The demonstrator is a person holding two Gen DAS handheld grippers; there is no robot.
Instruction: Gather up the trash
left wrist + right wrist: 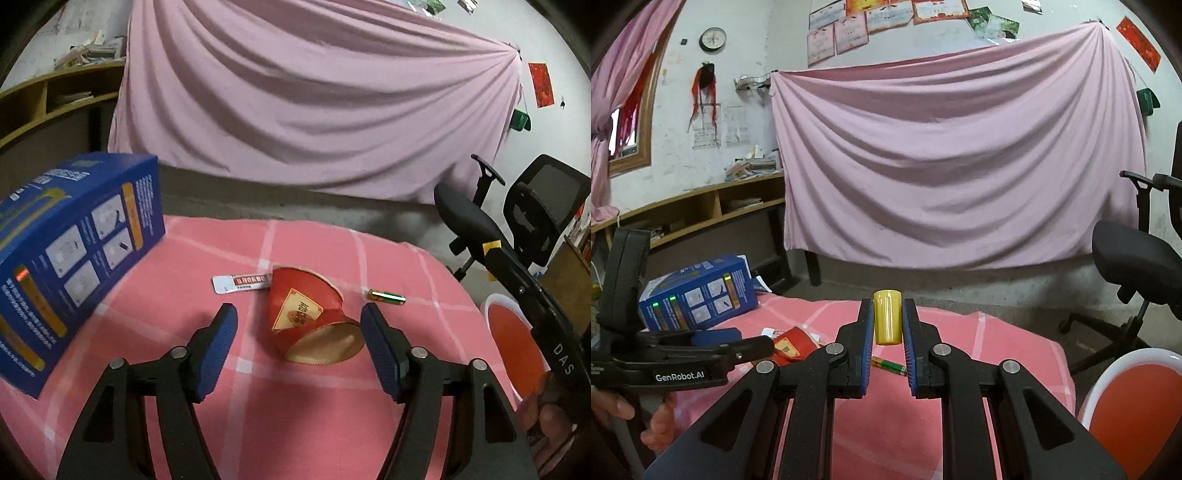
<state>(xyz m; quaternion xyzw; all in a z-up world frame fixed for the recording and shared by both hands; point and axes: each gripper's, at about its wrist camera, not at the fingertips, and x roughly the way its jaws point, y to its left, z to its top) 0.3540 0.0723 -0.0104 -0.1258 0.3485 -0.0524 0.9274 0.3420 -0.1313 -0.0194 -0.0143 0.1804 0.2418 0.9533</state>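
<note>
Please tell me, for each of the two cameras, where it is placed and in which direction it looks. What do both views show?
Left wrist: sits on the left gripper, looking down over its open fingers at a crushed red paper cup on the pink tablecloth.
Right wrist: sits on the right gripper, shut on a yellow cylinder, facing the pink curtain; a hand shows.
Shared: cup, battery, blue box, red bin.

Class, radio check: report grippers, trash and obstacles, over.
Left gripper open over red cup. Right gripper shut on yellow tube. Battery, sachet loose. Blue box beside.
</note>
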